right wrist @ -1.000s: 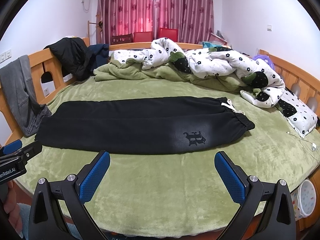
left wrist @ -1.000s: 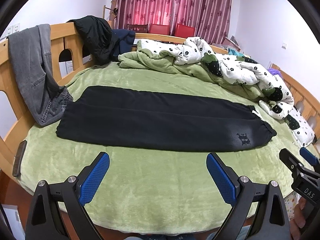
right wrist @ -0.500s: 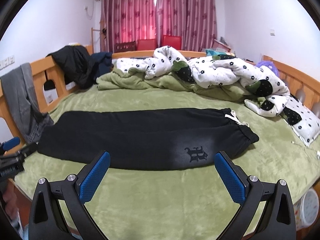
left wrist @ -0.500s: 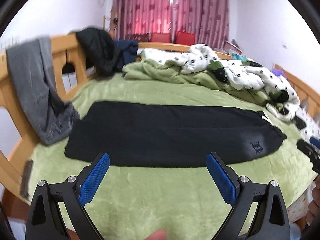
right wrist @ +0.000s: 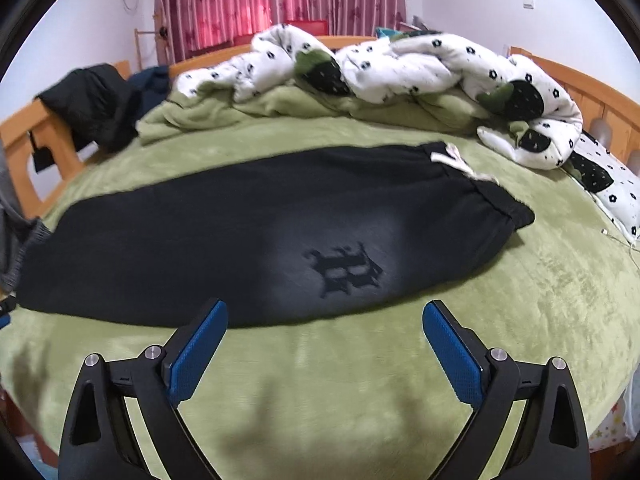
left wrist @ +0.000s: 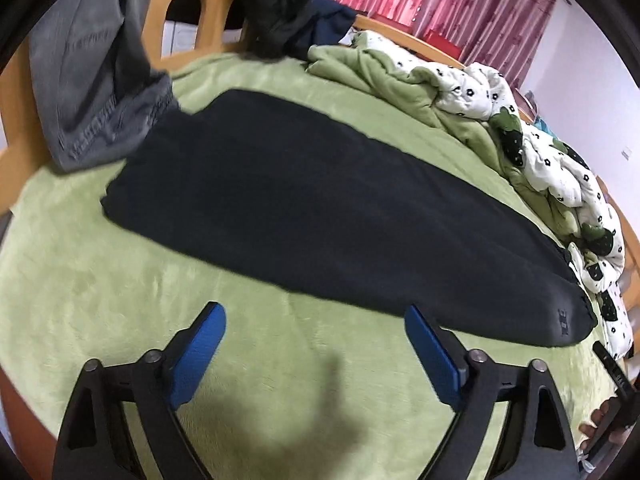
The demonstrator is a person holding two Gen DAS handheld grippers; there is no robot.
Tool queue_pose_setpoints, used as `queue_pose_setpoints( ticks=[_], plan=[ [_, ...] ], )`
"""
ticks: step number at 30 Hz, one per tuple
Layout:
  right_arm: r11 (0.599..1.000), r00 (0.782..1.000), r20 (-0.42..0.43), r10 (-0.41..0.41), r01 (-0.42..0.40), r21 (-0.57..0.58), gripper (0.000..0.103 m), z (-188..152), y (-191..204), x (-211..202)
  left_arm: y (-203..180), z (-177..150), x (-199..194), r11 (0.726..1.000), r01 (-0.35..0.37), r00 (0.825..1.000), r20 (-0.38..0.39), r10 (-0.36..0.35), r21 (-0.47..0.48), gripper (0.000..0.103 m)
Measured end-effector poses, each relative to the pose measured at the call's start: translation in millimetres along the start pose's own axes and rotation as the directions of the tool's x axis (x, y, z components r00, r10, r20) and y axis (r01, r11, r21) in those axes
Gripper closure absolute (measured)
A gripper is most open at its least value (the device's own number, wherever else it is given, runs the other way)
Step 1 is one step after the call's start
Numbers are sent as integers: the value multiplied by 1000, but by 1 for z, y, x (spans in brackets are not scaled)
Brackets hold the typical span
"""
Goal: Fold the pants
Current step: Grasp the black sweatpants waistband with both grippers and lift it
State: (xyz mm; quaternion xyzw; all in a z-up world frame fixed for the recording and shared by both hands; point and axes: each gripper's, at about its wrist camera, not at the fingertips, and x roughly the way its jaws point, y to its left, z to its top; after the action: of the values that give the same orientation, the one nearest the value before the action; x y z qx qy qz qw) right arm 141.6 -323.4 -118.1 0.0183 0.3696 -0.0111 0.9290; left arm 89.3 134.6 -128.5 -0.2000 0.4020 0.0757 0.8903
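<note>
A: Which step is running here?

B: It's looking like the approach before the first grasp. The black sweatpants (right wrist: 256, 240) are lying flat on the green fleece bedspread (right wrist: 360, 384), already doubled leg over leg, the waistband (right wrist: 496, 208) with its white drawstring (right wrist: 452, 160) pointing toward the floral quilt (right wrist: 400, 64), the leg ends pointing toward the grey jeans (left wrist: 88, 80) hanging on the wooden bed rail (left wrist: 176, 20)

A: And the claws?

B: Both are hovering just short of the near edge, holding nothing. The left gripper (left wrist: 316, 344) is standing wide with its jaws just starting to narrow and only bedspread between them; the right gripper (right wrist: 324, 340) is spread wide too, sitting below the printed emblem (right wrist: 344, 272)

A: What is the next move calling for?

B: I'm judging that each claw is needing to slide a finger under the fabric edge and pinch both layers, the left toward the leg ends, the right toward the waist. The plush cover is risking getting caught in the pinch, so a shallow, low entry is mattering
</note>
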Motion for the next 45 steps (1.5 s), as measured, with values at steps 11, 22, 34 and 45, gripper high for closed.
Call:
queue_pose_setpoints(
  ticks=[11, 22, 34, 45],
  plan=[
    [947, 983, -101, 151, -114, 300, 24, -9, -65, 71, 43, -2, 57, 972, 154, 988, 9, -155, -177, 17],
    [917, 983, -83, 165, -122, 380, 39, 6, -78, 113, 46, 28, 88, 947, 132, 990, -10, -141, -292, 60],
    [957, 989, 59, 135, -146, 250, 86, 92, -56, 80, 12, 102, 51, 956, 218, 973, 118, -197, -195, 91],
    [954, 986, 118, 119, -146, 261, 86, 180, -36, 148, -33, 192, 104, 981, 153, 964, 236, -120, -123, 91]
  ],
)
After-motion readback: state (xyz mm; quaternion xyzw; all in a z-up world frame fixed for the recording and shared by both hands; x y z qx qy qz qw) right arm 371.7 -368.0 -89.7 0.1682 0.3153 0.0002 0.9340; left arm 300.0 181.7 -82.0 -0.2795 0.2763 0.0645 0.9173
